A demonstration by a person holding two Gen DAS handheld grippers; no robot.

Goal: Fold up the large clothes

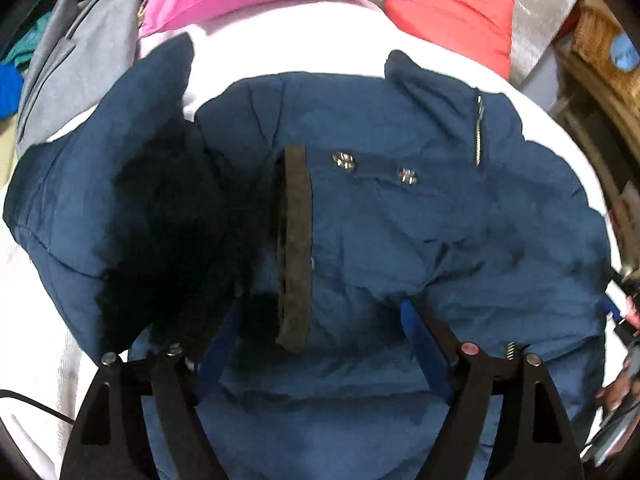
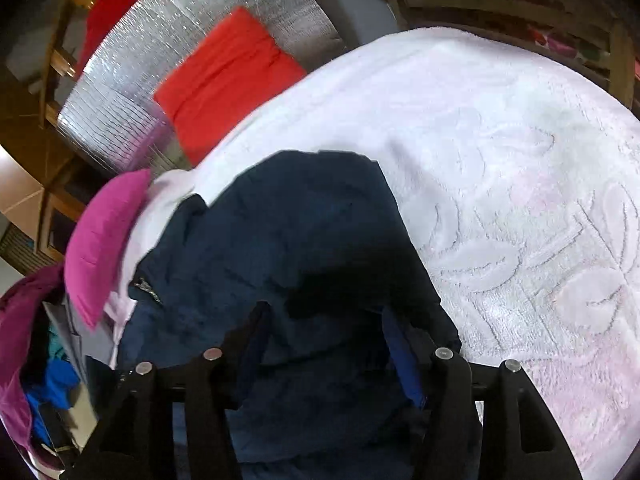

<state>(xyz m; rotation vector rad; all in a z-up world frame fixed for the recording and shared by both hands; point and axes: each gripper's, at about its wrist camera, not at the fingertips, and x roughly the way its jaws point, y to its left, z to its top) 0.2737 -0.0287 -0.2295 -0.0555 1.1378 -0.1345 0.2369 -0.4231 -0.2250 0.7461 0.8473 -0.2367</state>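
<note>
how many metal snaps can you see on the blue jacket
2. One snap sits just right of the brown trim; the other snap lies further right on the same strap of the jacket. Folds may hide more.

From my left wrist view, the blue jacket (image 1: 400,240) runs off the bottom edge, its hem unseen. A dark fold hides its left sleeve interior. From the right wrist view, the jacket is motion-blurred. The clothes pile (image 2: 48,380) at left is cut off; I cannot separate its items.
</note>
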